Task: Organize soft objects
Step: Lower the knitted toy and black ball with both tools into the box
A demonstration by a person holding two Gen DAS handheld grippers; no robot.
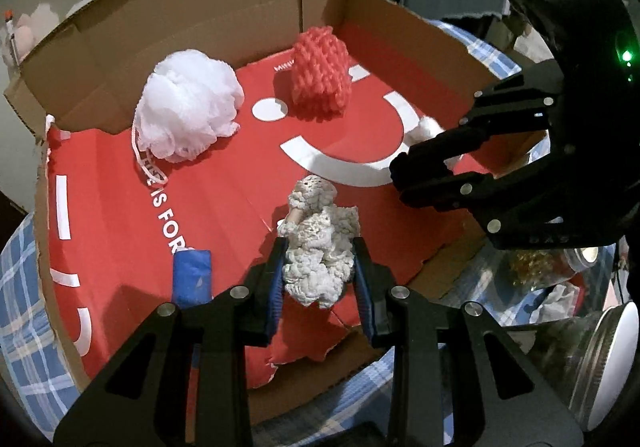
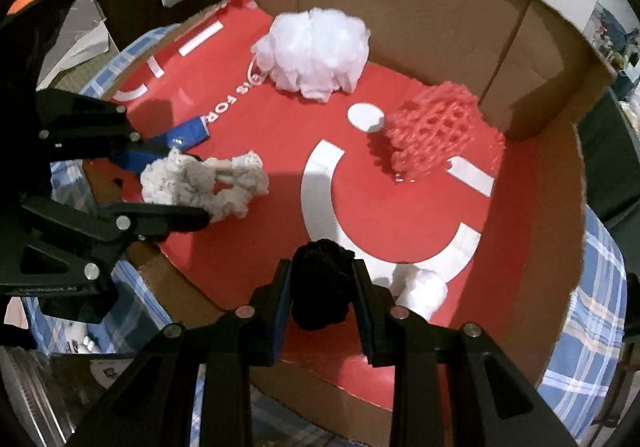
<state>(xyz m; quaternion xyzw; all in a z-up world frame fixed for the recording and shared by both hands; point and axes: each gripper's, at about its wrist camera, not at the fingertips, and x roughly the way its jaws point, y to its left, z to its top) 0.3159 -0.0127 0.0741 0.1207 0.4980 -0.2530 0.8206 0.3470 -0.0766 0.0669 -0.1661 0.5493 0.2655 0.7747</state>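
Crochet bundle (image 1: pixel 318 251) lengthwise between fingers (image 1: pixel 276 287)

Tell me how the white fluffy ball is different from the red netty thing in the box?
The white puff is round and frilly, with a cord loop hanging off it; the red mesh sponge is blocky, with open holes and no visible cord. The white puff looks a bit bigger than the red mesh sponge. The puff sits toward the left of the box, the sponge nearer its back corner. Both rest on the red floor, and neither gripper is touching them.
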